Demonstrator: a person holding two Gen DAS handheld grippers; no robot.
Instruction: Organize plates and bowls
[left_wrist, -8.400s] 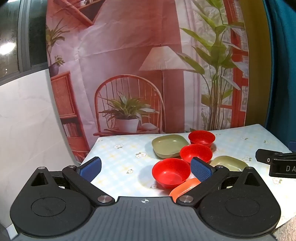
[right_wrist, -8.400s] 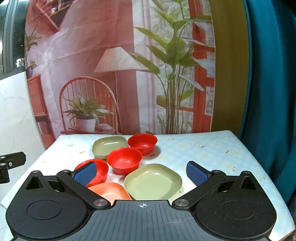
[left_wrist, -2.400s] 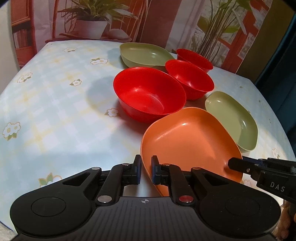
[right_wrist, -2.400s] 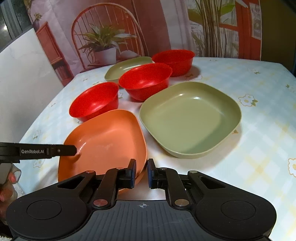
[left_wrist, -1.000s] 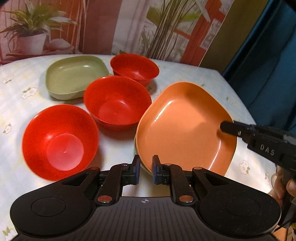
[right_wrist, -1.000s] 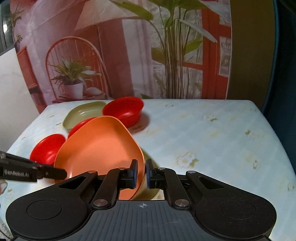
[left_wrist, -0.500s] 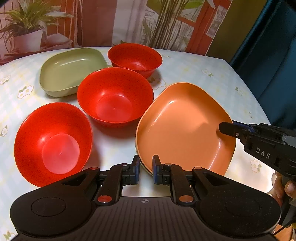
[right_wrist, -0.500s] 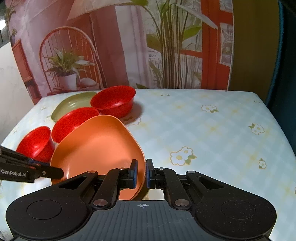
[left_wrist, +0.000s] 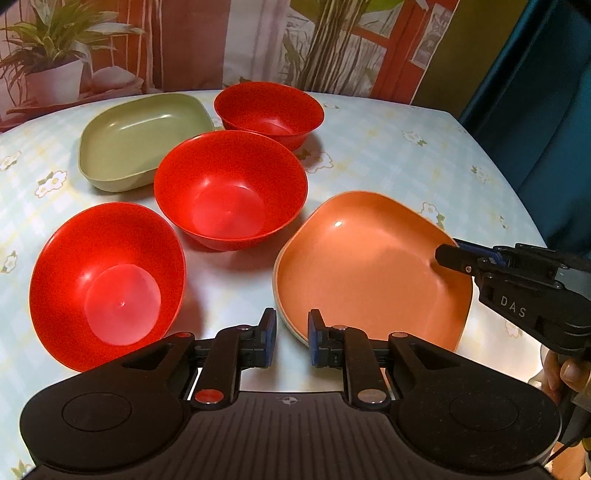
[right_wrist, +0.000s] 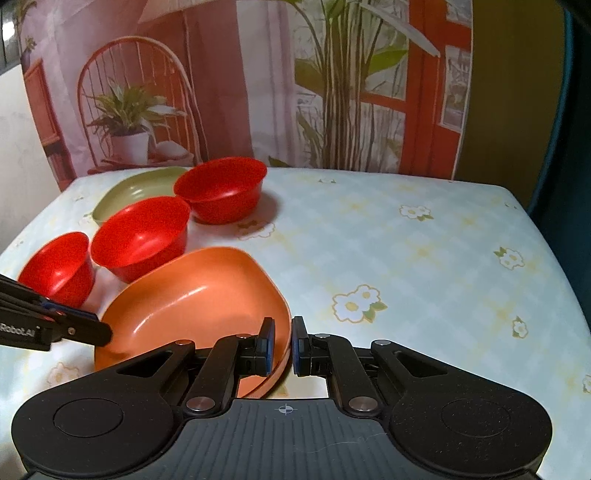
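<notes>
The orange plate (left_wrist: 373, 266) lies nested on a green plate whose rim (left_wrist: 277, 306) shows under its left edge. My left gripper (left_wrist: 291, 338) has its fingers slightly apart around the plates' near-left rim, no longer pinching it. My right gripper (right_wrist: 283, 345) still straddles the orange plate's (right_wrist: 199, 295) right rim with a narrow gap; it also shows in the left wrist view (left_wrist: 465, 258). Three red bowls (left_wrist: 231, 188) (left_wrist: 107, 284) (left_wrist: 267, 109) and a second green plate (left_wrist: 142, 138) sit to the left and behind.
The table has a pale floral cloth (right_wrist: 406, 258), with open cloth to the right of the plates. A printed backdrop (right_wrist: 258, 74) hangs behind the table and a teal curtain (left_wrist: 546, 92) at the right. The table edge runs near the right side.
The orange plate came down onto the green plate and settled. My left gripper's fingers have opened a little off the rim. The right gripper's gap looks slightly wider.
</notes>
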